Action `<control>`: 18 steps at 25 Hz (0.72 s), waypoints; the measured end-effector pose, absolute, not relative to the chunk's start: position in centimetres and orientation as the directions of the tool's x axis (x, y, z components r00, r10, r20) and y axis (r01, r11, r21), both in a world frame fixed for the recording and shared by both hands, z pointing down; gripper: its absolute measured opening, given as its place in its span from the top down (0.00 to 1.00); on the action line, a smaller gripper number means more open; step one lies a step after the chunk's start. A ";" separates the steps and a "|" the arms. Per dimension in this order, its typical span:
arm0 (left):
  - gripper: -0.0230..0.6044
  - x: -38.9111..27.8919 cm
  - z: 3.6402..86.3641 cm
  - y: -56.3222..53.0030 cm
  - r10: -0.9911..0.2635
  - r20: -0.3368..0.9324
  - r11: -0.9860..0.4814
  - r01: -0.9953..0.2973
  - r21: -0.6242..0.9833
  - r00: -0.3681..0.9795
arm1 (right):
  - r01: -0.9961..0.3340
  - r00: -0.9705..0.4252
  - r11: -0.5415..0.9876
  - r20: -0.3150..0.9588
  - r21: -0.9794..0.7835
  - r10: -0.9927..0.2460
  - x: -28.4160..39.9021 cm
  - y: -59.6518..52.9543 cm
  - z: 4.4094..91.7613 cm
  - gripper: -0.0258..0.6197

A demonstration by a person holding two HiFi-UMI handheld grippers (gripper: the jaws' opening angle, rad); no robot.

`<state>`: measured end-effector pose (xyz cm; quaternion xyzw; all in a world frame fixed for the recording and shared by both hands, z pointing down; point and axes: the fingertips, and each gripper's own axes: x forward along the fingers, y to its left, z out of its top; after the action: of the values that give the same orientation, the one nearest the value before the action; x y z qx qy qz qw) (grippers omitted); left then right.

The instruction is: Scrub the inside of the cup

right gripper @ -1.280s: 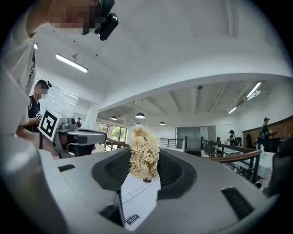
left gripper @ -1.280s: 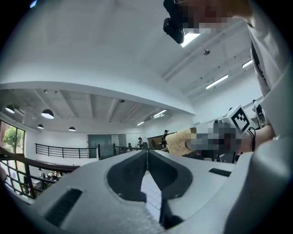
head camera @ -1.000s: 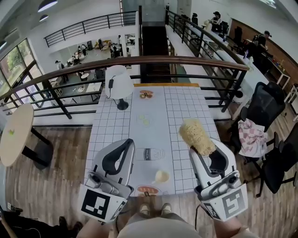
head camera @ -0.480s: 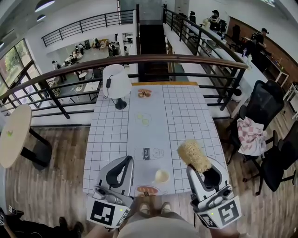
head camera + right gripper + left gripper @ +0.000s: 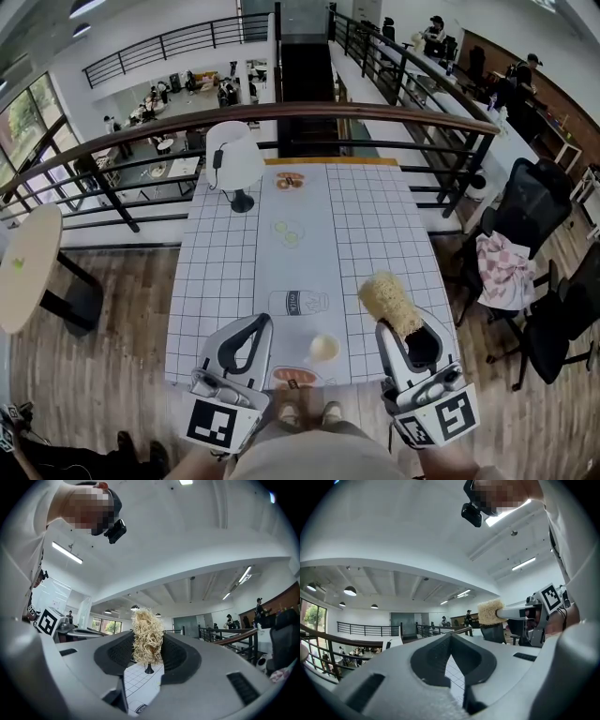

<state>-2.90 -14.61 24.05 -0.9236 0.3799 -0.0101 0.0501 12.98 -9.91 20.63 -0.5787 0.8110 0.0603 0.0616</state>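
A small pale cup (image 5: 324,348) stands upright near the front edge of the white grid-patterned table (image 5: 375,234). My left gripper (image 5: 251,326) hovers just left of the cup, its jaws shut with nothing between them; in the left gripper view they (image 5: 451,638) meet at the tips. My right gripper (image 5: 405,330) is to the right of the cup and shut on a straw-coloured loofah scrubber (image 5: 385,298), which sticks out past the jaws. The scrubber (image 5: 147,635) fills the gap between the right jaws and also shows from the side (image 5: 490,611). Neither gripper touches the cup.
A white table lamp (image 5: 234,159) stands at the table's far left. Printed pictures of a milk carton (image 5: 298,302) and bread (image 5: 293,377) lie flat near the cup. A railing (image 5: 281,117) runs behind the table. Black chairs with a checked cloth (image 5: 504,267) stand to the right.
Both grippers have sunk and drawn back toward the table's front edge, the scrubber with the right one. The cup has stayed where it was.
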 end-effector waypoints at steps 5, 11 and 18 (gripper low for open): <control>0.94 -3.0 24.0 -14.6 -0.709 -0.020 -0.700 -0.707 -0.095 0.705 | -0.946 -0.324 0.320 -0.186 0.049 -0.928 12.9 -9.8 20.3 0.72; 0.94 -2.9 23.6 -14.5 -0.706 -0.032 -0.702 -0.705 -0.100 0.708 | -0.940 -0.341 0.331 -0.196 0.085 -0.919 12.1 -9.5 19.8 0.73; 0.94 -2.8 23.1 -14.1 -0.697 -0.055 -0.707 -0.698 -0.114 0.715 | -0.944 -0.329 0.316 -0.184 0.097 -0.926 12.3 -9.5 20.0 0.73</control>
<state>-2.83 -14.12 23.12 -0.9238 0.3776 0.0040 0.0635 12.31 -9.53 20.04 -0.5774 0.8098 0.0933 0.0471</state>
